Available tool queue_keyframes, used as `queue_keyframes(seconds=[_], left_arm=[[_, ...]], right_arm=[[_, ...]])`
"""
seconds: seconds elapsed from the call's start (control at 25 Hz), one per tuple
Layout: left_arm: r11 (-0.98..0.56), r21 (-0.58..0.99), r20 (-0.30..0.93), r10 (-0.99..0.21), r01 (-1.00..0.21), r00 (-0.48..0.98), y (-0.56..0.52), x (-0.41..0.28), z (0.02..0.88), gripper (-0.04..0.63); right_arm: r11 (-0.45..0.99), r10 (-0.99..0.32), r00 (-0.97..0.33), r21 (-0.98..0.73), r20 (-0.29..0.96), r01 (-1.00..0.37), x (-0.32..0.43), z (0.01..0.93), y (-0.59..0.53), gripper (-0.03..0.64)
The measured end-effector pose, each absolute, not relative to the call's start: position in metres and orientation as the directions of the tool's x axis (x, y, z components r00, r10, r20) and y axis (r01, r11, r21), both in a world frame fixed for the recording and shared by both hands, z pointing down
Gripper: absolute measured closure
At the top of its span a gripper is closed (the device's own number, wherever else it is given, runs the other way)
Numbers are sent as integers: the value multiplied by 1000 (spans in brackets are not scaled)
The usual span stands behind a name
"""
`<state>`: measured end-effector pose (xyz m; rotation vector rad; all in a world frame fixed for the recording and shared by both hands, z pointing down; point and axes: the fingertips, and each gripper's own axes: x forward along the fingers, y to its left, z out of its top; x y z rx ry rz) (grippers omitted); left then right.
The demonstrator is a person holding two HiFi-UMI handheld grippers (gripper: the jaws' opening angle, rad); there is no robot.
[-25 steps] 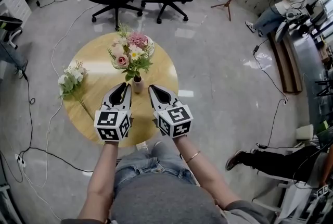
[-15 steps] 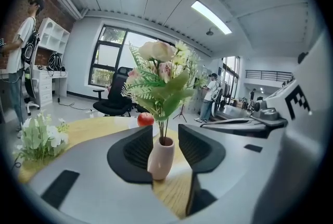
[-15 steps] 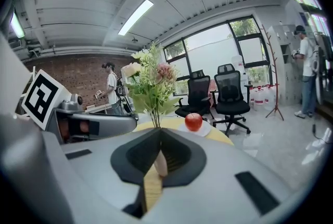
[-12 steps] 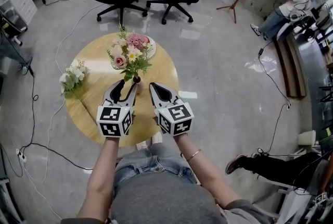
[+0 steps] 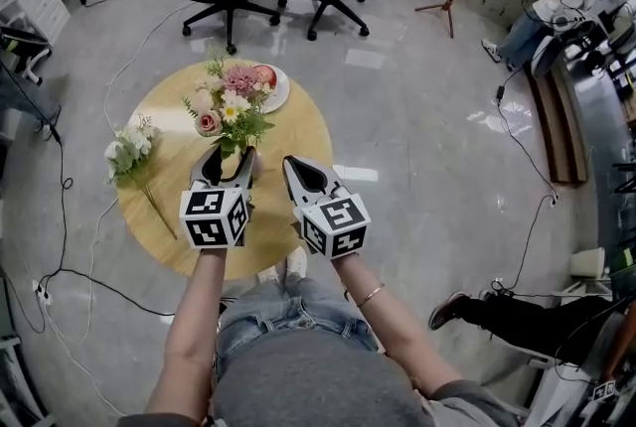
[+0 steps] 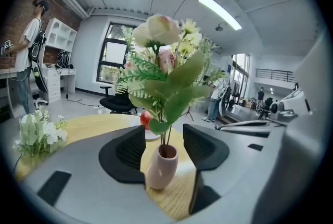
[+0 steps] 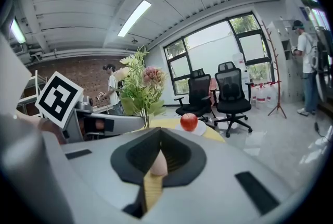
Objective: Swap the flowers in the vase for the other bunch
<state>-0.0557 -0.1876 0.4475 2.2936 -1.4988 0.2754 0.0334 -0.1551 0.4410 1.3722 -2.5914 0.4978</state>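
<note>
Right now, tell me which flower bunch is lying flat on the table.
The white bunch at the table's left edge lies flat; the pink mixed bunch stands upright in the vase.

Pink vase (image 6: 161,166) upright, mixed pink-and-cream bouquet (image 5: 227,107) in it, white bunch (image 5: 129,152) lying flat well apart.

You are finding no readable words, numbers or brand names in any view. You are carrying only black-and-white square code patterns, printed on the faces of the left-hand cube (image 5: 213,217) and the right-hand cube (image 5: 336,225); they are spelling nothing.
</note>
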Motion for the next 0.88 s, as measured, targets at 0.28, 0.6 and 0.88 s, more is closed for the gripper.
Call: queue_keyframes(seconds=[0.28,0.6,0.88], left_arm=[[-326,212,380,-841,-921,385,-203,-50,454,373],[-290,209,365,-863,-934,349,-213,-52,454,427],[-290,203,355,-868,-935,346,-216,-51,450,484]], right_arm=[[519,-763,-566,-225,313,-824,45,450,-160,606],[528,-748,-579,-236,324,-815,46,460,-167,606],[548,-733,-597,-238,325,-802,39,460,-171,606]])
